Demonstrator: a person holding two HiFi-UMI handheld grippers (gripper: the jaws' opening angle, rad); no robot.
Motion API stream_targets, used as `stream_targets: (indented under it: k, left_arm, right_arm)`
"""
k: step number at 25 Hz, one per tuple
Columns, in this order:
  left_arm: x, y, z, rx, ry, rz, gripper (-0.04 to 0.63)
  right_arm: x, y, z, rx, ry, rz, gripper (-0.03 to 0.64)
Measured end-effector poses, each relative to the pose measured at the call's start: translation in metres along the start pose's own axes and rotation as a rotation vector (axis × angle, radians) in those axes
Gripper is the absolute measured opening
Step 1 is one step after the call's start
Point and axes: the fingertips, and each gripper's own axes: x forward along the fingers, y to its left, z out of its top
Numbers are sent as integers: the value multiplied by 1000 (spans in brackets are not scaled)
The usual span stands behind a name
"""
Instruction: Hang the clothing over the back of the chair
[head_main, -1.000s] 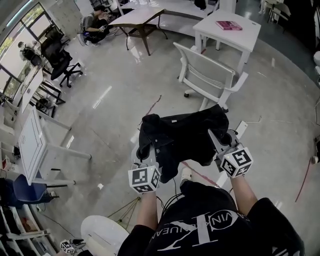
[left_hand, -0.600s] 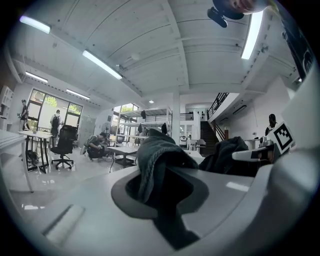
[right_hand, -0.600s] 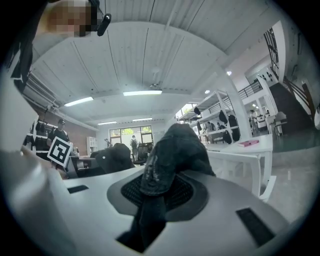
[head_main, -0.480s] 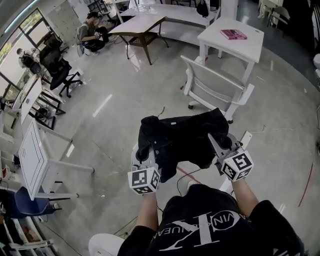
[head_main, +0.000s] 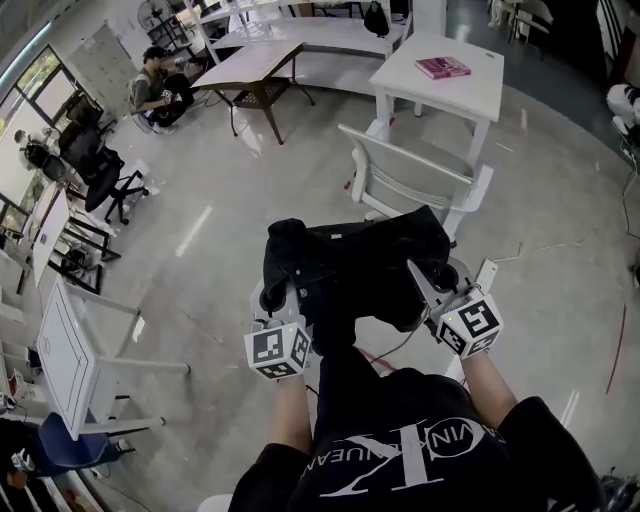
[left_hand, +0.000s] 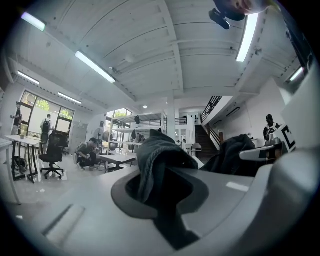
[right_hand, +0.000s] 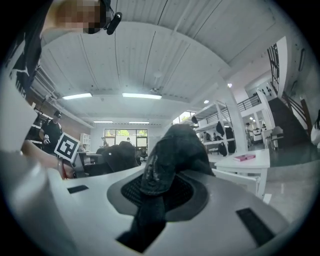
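A black garment (head_main: 360, 268) hangs stretched between my two grippers, held up in front of me. The left gripper (head_main: 290, 288) is shut on its left end; in the left gripper view a fold of dark cloth (left_hand: 160, 165) is pinched between the jaws. My right gripper (head_main: 425, 283) is shut on the right end, and the right gripper view has a bunch of the cloth (right_hand: 167, 160) clamped in the jaws. The white chair (head_main: 415, 180) stands just beyond the garment, its backrest (head_main: 405, 168) facing me, with part of its seat hidden by the cloth.
A white table (head_main: 440, 75) with a pink book (head_main: 442, 67) stands behind the chair. More tables (head_main: 255, 65) are at the back left, where a person (head_main: 158, 90) crouches. Office chairs (head_main: 95, 160) and a white desk (head_main: 70, 330) line the left side. Cables lie on the floor.
Both grippers have carried the garment forward and a little up, closer to the white chair. The chair's backrest now sits right behind the cloth's top edge. Both grips are unchanged.
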Motion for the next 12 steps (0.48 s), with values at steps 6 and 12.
stream_targets:
  k: [6, 12]
  left_arm:
    - [65, -1, 5, 19, -9, -94, 52]
    - [127, 3, -1, 14, 14, -193, 52]
  right_arm:
    - [24, -32, 5, -7, -4, -77, 94]
    - [47, -62, 5, -4, 14, -169, 94]
